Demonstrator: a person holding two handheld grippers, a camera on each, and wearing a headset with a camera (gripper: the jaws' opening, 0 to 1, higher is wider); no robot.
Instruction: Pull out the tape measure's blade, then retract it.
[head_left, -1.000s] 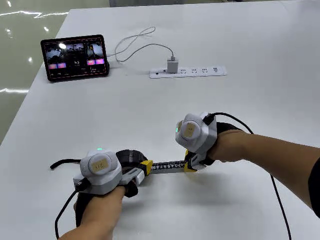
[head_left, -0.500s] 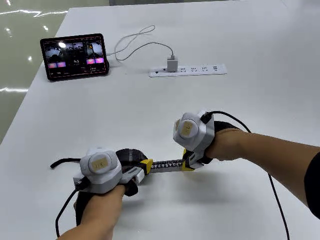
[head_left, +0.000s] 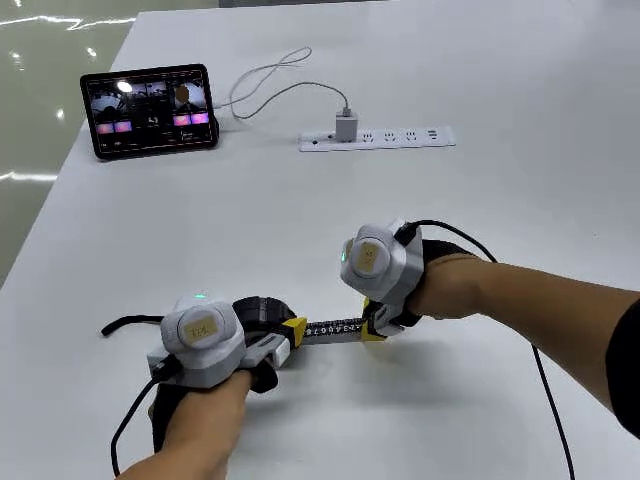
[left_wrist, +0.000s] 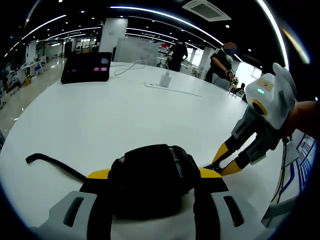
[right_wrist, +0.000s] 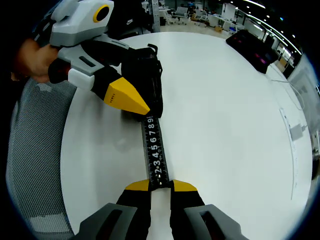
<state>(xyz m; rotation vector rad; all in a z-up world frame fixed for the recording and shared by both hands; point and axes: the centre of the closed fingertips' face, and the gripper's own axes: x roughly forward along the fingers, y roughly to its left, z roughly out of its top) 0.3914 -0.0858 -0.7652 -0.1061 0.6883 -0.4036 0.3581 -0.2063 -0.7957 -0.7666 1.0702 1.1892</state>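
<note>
Left gripper (head_left: 281, 340) clamped on the black tape measure case (head_left: 262, 312), resting on the white counter (head_left: 450, 60) — right gripper (right_wrist: 161, 186) pinching the blade (right_wrist: 154, 150) tip, short length showing between them.

We hold the left gripper (head_left: 275, 325) low at our near left, with our left hand (head_left: 200, 415) wrapped around its handle and the forearm coming up from the bottom edge of the head view. Its yellow-tipped jaws are clamped on either side of the tape measure (head_left: 262, 312). Our right arm (head_left: 560, 320) reaches in from the right, and the right gripper (head_left: 370, 330) angles down toward the left one. Its jaws are pinched together on the end of the blade (head_left: 335, 327). The two grippers face each other, near but apart.
</note>
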